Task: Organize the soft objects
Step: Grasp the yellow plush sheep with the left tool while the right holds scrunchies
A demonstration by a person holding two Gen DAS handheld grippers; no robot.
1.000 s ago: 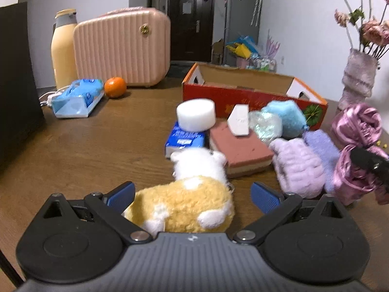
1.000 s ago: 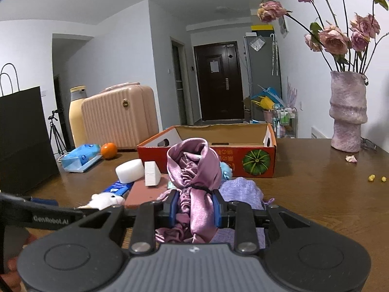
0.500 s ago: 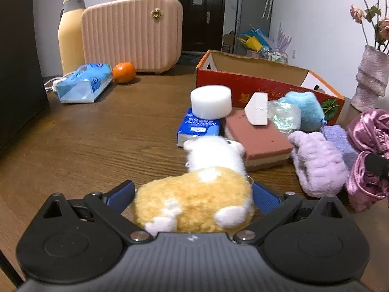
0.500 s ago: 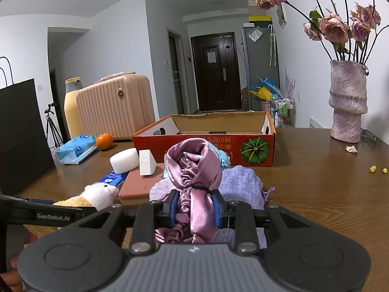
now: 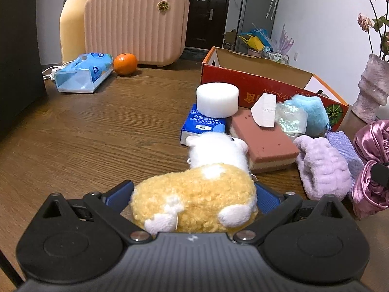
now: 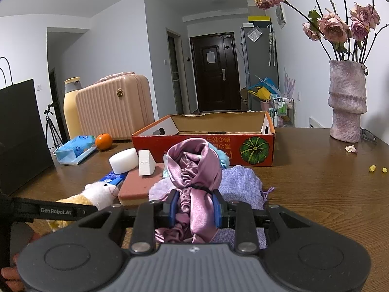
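Note:
My left gripper [image 5: 193,196] is shut on a yellow and white plush toy [image 5: 197,194], held just above the wooden table. The plush toy also shows in the right wrist view [image 6: 97,193]. My right gripper [image 6: 194,205] is shut on a pink satin cloth [image 6: 194,170], also seen at the right edge of the left wrist view [image 5: 372,160]. An open red cardboard box [image 6: 206,143] stands behind the pile. In front of it lie a white round sponge [image 5: 217,99], a white wedge [image 5: 264,113], a brown sponge block [image 5: 263,143], a blue plush [image 5: 308,112], a lilac fluffy cloth [image 5: 323,168] and a purple cloth [image 6: 243,182].
A pink suitcase [image 5: 136,24], a yellow bottle [image 5: 73,22], an orange [image 5: 125,63] and a blue wipes pack [image 5: 82,71] sit at the back left. A blue tissue pack [image 5: 204,126] lies under the round sponge. A vase of roses [image 6: 346,102] stands at the right. A black bag [image 6: 22,131] is at left.
My left gripper's fingers have closed in on the plush toy and it has risen a little. My right gripper keeps its hold on the pink cloth, slightly raised.

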